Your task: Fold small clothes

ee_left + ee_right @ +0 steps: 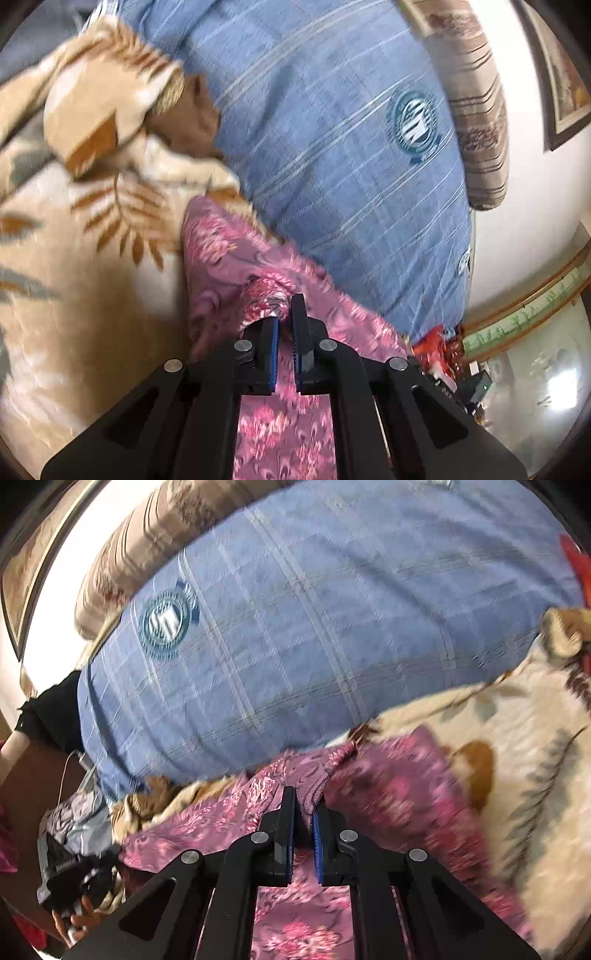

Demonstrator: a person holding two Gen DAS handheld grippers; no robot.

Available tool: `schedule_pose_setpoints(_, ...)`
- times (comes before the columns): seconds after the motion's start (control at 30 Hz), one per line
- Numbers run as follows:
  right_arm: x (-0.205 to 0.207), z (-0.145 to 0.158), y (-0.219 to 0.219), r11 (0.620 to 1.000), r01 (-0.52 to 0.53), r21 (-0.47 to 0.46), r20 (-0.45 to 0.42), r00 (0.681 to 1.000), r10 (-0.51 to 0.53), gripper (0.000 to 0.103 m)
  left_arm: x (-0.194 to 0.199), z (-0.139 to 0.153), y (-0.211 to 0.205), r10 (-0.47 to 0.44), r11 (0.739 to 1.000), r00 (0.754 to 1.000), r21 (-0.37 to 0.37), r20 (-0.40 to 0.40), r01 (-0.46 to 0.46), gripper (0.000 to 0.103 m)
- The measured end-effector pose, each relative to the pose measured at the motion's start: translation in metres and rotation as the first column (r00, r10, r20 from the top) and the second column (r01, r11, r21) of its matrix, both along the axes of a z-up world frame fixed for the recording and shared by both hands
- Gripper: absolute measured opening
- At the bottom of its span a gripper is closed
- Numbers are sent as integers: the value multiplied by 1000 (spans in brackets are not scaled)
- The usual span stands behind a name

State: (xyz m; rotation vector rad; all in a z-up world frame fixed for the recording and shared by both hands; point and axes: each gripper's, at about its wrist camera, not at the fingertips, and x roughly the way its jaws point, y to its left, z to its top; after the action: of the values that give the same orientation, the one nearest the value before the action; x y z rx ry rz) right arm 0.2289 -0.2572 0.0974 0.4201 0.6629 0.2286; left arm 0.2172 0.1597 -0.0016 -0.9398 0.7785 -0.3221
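- The left gripper (285,314) has its jaws clenched on a bunched fold of the pink floral garment (229,254); the cloth rises between the blue pads and spills forward and to the left of them.
- More of the same pink cloth runs under the jaws toward the camera, filling the gap between the black arms.
- Ahead of the left jaws and to their right stands a big blue striped pillow (332,129) with a round teal crest; the garment's far edge lies against its base.
- To the left of the left jaws spreads a cream blanket with brown leaves (74,258), rumpled farther off.
- Beyond the pillow a brown patterned cushion (480,122) leans by the white wall.
- The right gripper (303,805) also has its jaws closed on the pink garment (399,786), pinching a dark mauve edge that stands up between the pads.
- The cloth spreads to both sides of the right jaws and beneath them, resting on the cream leaf-print blanket (517,746) to the right.
- The blue pillow (295,627) fills the space ahead of the right jaws.
- Down to the left of the right jaws lies a heap of other clothes (77,834), dark and grey; the details blur.
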Motion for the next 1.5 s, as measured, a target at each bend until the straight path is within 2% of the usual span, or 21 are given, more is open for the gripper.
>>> schedule_pose_setpoints(0.13, 10, -45, -14, 997, 51, -61, -149, 987, -60, 8, 5, -21, -12, -32, 992, 986, 116, -166, 52, 4)
schedule_pose_setpoints(0.2, 12, -70, -18, 994, 59, -97, -228, 970, -80, 8, 0, -22, -15, -56, 993, 985, 95, -162, 72, 4)
schedule_pose_setpoints(0.27, 4, -79, -30, 996, 73, -46, -245, 966, -82, 13, -10, -10, -17, -82, 995, 993, 52, -80, 87, 6)
schedule_pose_setpoints(0.37, 2, -71, -48, 990, 116, 74, -229, 969, -96, 26, -21, 12, -23, -117, 993, 991, 16, 71, 117, 37)
schedule_pose_setpoints(0.43, 6, -67, -54, 983, 150, 102, -211, 969, -126, 37, -21, 19, -28, -122, 992, 986, 52, 113, 117, 54)
schedule_pose_setpoints(0.53, 21, -76, -45, 986, 133, 96, -245, 964, -106, 38, -5, 9, -37, -103, 981, 993, 168, 49, 94, 54)
schedule_pose_setpoints(0.6, 27, -80, -28, 996, 84, 34, -262, 962, -72, 29, 12, -10, -42, -84, 961, 993, 256, -84, 103, 52)
schedule_pose_setpoints(0.63, 27, -76, -22, 997, 70, -25, -241, 968, -74, 9, 17, -19, -44, -80, 952, 987, 282, -139, 117, 52)
schedule_pose_setpoints(0.7, 25, -56, -16, 996, 58, -65, -157, 985, -68, 6, 22, -34, -46, -89, 946, 972, 288, -218, 151, 46)
schedule_pose_setpoints(0.77, 25, -44, -24, 993, 105, -44, -111, 988, -109, 6, 18, -32, -46, -89, 944, 973, 293, -212, 151, 46)
schedule_pose_setpoints(0.83, 32, -52, -30, 989, 137, -55, -139, 980, -143, 6, 18, -32, -42, -93, 950, 972, 272, -214, 151, 48)
schedule_pose_setpoints(0.9, 45, -78, -27, 980, 133, -150, -231, 959, -166, 6, 18, -33, -40, -100, 953, 972, 262, -211, 154, 48)
schedule_pose_setpoints(1.0, 40, -77, -26, 978, 126, -163, -221, 962, -161, 6, 12, -29, -44, -123, 945, 974, 276, -193, 174, 50)
schedule_pose_setpoints(1.1, 27, -63, -32, 979, 180, -99, -208, 958, -197, 14, -5, -8, -59, -250, 943, 965, 205, -78, 261, 50)
schedule_pose_setpoints(1.17, 10, -53, -35, 983, 182, -35, -148, 971, -185, 21, -18, 14, -72, -328, 927, 944, 205, 40, 314, 53)
schedule_pose_setpoints(1.27, 0, -54, -27, 992, 122, -22, -117, 985, -124, 34, -30, 36, -87, -275, 881, 952, 430, 131, 196, 73)
schedule_pose_setpoints(1.33, 3, -72, -17, 995, 77, -65, -170, 982, -87, 49, -20, 24, -88, -164, 806, 985, 584, 60, 98, 77)
schedule_pose_setpoints(1.37, 5, -86, -12, 992, 62, -108, -187, 979, -81, 52, -11, 12, -88, -133, 771, 991, 629, 0, 104, 77)
schedule_pose_setpoints(1.4, 1, -86, -10, 988, 68, -140, -133, 987, -87, 52, 0, -5, -88, -104, 731, 990, 668, -96, 141, 77)
schedule_pose_setpoints(1.47, 2, -85, -7, 986, 68, -154, -142, 986, -90, 55, 13, -30, -89, -77, 688, 977, 699, -199, 197, 79)
schedule_pose_setpoints(1.5, 4, -83, -8, 985, 66, -158, -159, 983, -92, 55, 14, -33, -90, -66, 672, 982, 719, -179, 177, 87)
